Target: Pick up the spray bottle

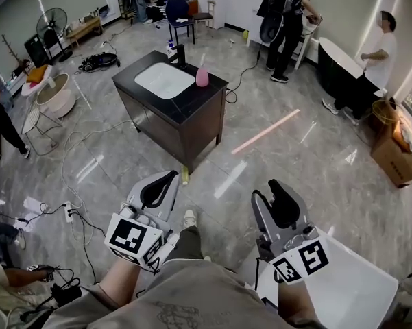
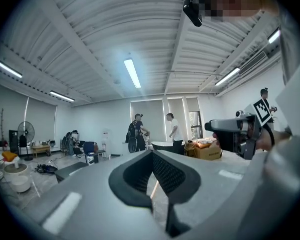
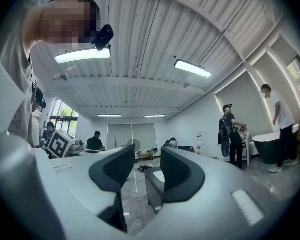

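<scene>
a: where do the two tools sit right now?

b: low and close in front of the person. the left gripper (image 1: 161, 187) has its jaws pressed together on nothing. the right gripper (image 1: 280, 196) has its jaws spread, and only floor and the far cabinet show in the gap.

a: so which one should take it?

b: the right, i'd say, since it's already spread. the walk comes first, though. bare floor lies ahead, and there's a power strip (image 1: 68, 212) off to the left, so step on the clear side.

a: and the target?

b: the pink spray bottle (image 1: 202, 76) stands upright on the black counter (image 1: 192, 98), just beside the white sink (image 1: 163, 79) and well apart from both grippers. come in level with one jaw on each side of its body, below the nozzle. close gently, because it looks light and could tip, then lift straight up, clear of the faucet (image 1: 181, 53).
</scene>
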Tool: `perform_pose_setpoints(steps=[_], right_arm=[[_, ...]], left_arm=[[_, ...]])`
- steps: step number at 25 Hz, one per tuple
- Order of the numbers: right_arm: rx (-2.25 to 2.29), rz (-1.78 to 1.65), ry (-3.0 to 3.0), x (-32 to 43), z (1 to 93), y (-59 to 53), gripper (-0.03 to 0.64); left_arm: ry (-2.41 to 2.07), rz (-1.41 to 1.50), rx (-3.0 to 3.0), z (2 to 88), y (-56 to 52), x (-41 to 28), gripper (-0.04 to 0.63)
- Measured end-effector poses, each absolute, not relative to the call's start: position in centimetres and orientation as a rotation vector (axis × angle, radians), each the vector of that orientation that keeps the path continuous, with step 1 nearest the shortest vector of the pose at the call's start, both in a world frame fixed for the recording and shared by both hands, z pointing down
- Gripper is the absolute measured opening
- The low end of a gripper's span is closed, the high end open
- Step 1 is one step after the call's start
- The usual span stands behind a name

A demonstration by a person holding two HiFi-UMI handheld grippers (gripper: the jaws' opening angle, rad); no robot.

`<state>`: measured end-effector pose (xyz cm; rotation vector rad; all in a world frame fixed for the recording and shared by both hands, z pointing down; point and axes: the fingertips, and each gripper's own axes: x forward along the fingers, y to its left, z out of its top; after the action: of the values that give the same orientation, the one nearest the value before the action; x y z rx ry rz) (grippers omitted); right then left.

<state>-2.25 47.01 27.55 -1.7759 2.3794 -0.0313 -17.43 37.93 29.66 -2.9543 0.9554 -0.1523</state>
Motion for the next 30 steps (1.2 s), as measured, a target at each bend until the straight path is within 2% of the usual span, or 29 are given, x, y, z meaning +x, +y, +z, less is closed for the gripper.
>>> perform_pose_setpoints(steps=[2,8,30], right_arm=[[-1.79,-0.047,2.368,-1.8,27.8,46.2,0.22],[-1.831,-0.087,2.371,-0.4,29.4,42.8,0.242],[-1.891,-0.129,2.481,0.3,30.2,16.2,0.242]], left_arm=[[0.941,-0.164,-2.961,29.9,37.2,-17.0,0.0],[0.917,-0.18,-2.966,31.0,33.9,-15.7,0.0],[0.874,-0.181,-2.995,31.2,8.8,-13.6,0.001]])
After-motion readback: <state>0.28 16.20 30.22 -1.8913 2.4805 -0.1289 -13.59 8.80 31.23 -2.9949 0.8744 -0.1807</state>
